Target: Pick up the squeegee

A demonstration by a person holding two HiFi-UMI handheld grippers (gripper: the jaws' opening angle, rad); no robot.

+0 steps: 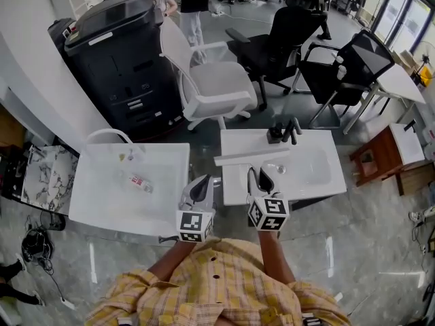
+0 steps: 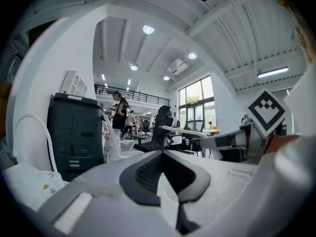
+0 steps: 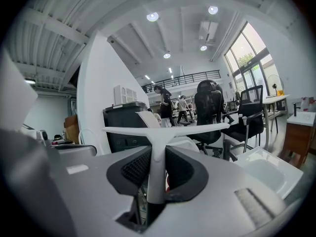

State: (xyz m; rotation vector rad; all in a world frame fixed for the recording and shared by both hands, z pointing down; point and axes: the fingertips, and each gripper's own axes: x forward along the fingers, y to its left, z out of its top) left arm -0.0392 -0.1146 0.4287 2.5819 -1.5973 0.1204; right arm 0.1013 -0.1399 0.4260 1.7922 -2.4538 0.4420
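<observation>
My right tool (image 3: 157, 157) clamps the squeegee (image 3: 197, 128) by its thin handle, seemingly near its end, so it could twist loose

Two white washbasin tops sit side by side over a glossy grey floor (image 1: 204, 138): the left basin (image 1: 92, 206) has a white arched tap (image 1: 109, 136) and a small red-labelled bottle (image 1: 138, 182) lying in it, and the right basin (image 1: 319, 175) has a black tap (image 1: 284, 132).
</observation>
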